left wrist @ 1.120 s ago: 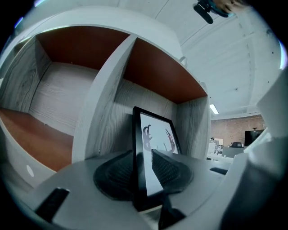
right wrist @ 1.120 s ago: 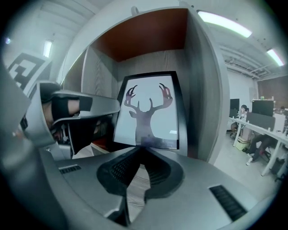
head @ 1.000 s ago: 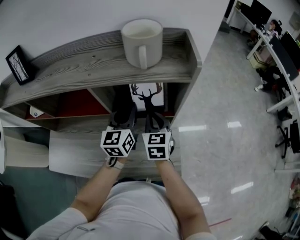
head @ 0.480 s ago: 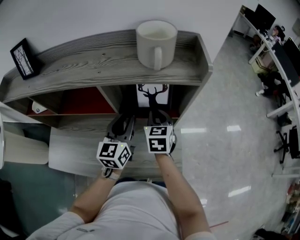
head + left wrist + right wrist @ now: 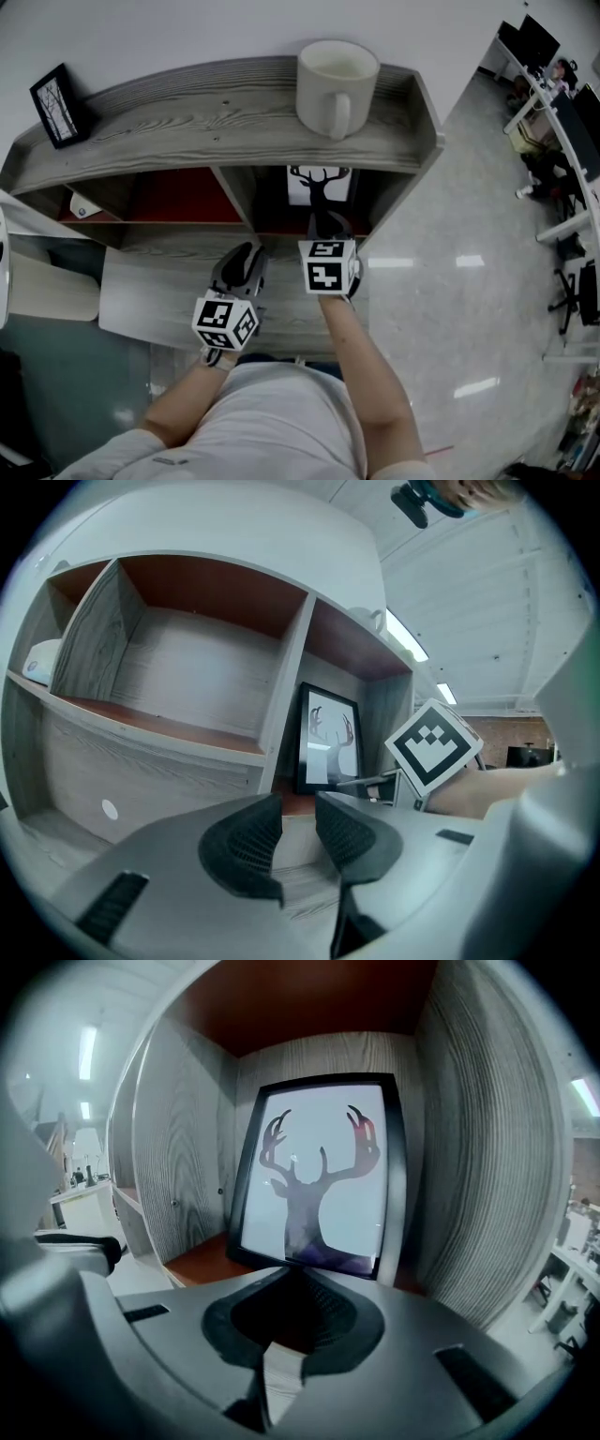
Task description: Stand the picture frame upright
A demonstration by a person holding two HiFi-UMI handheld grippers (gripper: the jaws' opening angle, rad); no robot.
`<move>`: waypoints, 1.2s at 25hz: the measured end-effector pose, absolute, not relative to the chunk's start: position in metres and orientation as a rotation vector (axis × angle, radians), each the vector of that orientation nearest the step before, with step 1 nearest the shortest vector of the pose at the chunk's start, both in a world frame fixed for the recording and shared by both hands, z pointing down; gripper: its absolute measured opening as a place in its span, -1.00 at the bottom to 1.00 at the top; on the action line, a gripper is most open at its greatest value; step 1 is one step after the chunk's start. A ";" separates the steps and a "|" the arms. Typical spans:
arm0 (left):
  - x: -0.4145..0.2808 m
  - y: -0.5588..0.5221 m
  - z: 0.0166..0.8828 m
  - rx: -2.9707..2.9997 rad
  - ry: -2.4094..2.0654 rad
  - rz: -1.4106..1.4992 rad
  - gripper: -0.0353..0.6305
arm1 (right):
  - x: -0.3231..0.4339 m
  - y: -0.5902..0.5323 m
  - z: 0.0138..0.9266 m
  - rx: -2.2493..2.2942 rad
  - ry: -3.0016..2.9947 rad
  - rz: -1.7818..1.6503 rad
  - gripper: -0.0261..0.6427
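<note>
The picture frame (image 5: 319, 184), black-bordered with a deer silhouette on a pale ground, stands on its lower edge in the right-hand compartment of the grey wood-grain shelf unit (image 5: 187, 122), print side facing out toward the person. In the right gripper view the picture frame (image 5: 319, 1176) is close to upright on the red-brown compartment floor, between the two grey side walls; whether its back touches the rear wall cannot be determined. The right hand-held gripper (image 5: 326, 223) reaches into the mouth of that compartment. Its jaws are clenched together with nothing between them, and the tips (image 5: 298, 1274) lie just in front of the frame's bottom edge; contact with the frame cannot be confirmed. The left hand-held gripper (image 5: 244, 255) is positioned lower and to the left, over the unit's front ledge and outside the compartments. Its jaws are released, with a narrow gap between the ribbed pads (image 5: 251, 841) and nothing in that gap. In the left gripper view the picture frame (image 5: 330, 738) shows beyond the divider, with the right gripper's marker cube (image 5: 431, 745) beside it. A white mug (image 5: 337, 75) stands on top of the shelf unit, above the frame's compartment. A second small black frame (image 5: 58, 105) stands at the far left of the same top surface
</note>
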State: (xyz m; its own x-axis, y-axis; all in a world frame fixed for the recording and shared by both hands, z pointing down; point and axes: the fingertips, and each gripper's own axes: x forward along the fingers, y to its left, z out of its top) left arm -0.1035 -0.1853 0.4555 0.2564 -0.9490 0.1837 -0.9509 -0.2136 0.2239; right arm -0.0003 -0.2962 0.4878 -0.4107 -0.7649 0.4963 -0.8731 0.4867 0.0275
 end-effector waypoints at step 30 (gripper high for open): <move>-0.070 -0.153 0.392 2.602 -1.353 0.076 -0.82 | 0.052 -0.170 0.406 1.462 -2.523 0.190 -0.80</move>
